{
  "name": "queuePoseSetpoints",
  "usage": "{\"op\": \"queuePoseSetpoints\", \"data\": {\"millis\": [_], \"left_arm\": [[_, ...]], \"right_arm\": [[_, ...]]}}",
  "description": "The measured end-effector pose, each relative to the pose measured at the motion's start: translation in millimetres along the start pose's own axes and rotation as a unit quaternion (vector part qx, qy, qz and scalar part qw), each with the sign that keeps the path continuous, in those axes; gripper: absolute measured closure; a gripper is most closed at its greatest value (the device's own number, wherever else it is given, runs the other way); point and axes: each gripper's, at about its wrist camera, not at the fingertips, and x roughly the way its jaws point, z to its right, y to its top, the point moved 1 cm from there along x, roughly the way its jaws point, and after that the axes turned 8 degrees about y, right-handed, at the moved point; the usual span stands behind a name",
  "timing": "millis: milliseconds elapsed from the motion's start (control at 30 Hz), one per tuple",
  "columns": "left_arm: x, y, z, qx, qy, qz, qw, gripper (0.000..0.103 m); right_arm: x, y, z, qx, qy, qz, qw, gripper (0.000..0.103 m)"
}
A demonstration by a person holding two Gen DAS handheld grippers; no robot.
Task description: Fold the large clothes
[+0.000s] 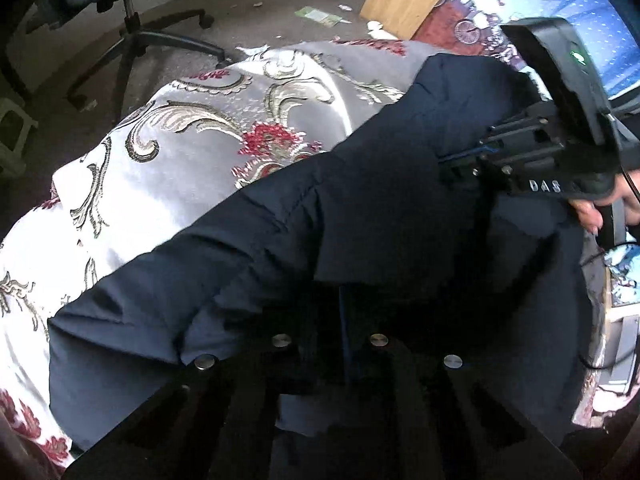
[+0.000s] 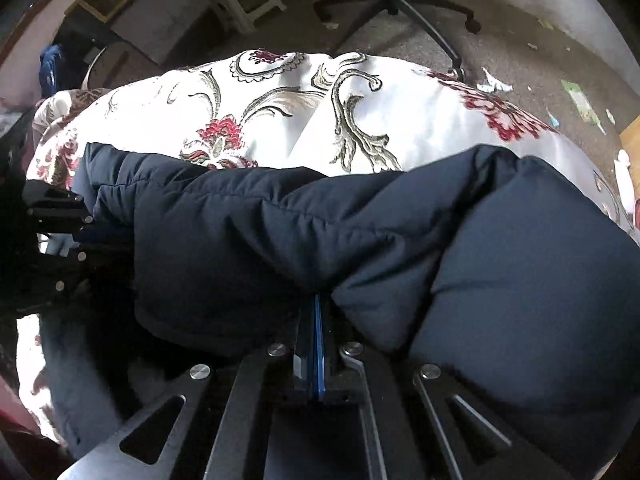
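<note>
The left gripper point(image 1: 344, 320) has its jaws pinched tight on the dark padded jacket point(image 1: 360, 208), which spreads ahead over a floral cloth point(image 1: 192, 152) (silvery, red blooms); the right gripper point(image 2: 318, 312) likewise clamps the jacket's fold.

Both grippers point steeply down. Left gripper point(image 1: 344, 320): fingers pressed together, tips buried in the dark jacket point(image 1: 400, 220), pinching fabric. Right gripper point(image 2: 316, 304): fingers clamped together at lower centre of its view, blue pads meeting, tips sunk into a jacket fold. Person's hand point(image 1: 600, 208) grips the right gripper's handle at right edge of the left view.
</note>
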Motion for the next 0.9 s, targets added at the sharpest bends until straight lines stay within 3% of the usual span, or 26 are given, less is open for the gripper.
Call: {"op": "queuePoseSetpoints", "data": {"millis": [233, 367, 400, 500, 600, 667, 800, 900], "left_arm": [[5, -5, -1, -0.017, 0.004, 0.015, 0.9997, 0.094], [-21, -14, -9, -0.057, -0.008, 0.036, 0.9977, 0.094], [-28, -20, -12, -0.075, -0.016, 0.044, 0.9961, 0.094], [-37, -33, -17, -0.108, -0.020, 0.052, 0.9926, 0.094], [-36, -41, -17, -0.134, -0.014, 0.053, 0.9895, 0.094], [-32, -43, -13, -0.132, 0.001, 0.046, 0.9902, 0.094], [-19, -41, -4, -0.114, 0.038, 0.033, 0.9922, 0.095], [-4, -39, 3, -0.114, 0.057, 0.038, 0.9912, 0.095]], "right_arm": [[-1, -15, 10, 0.008, 0.026, 0.061, 0.998, 0.103], [-25, -22, -1, 0.004, 0.019, 0.086, 0.996, 0.103], [-36, -24, -8, -0.005, 0.031, 0.100, 0.994, 0.096], [-52, -24, -28, -0.033, 0.056, 0.124, 0.990, 0.096], [-41, -26, -48, -0.056, 0.071, 0.099, 0.991, 0.096], [-28, -28, -53, -0.070, 0.042, 0.079, 0.994, 0.096], [-8, -25, -46, -0.020, 0.029, 0.043, 0.998, 0.102], [6, -28, -42, -0.022, 0.005, 0.047, 0.999, 0.103]]}}
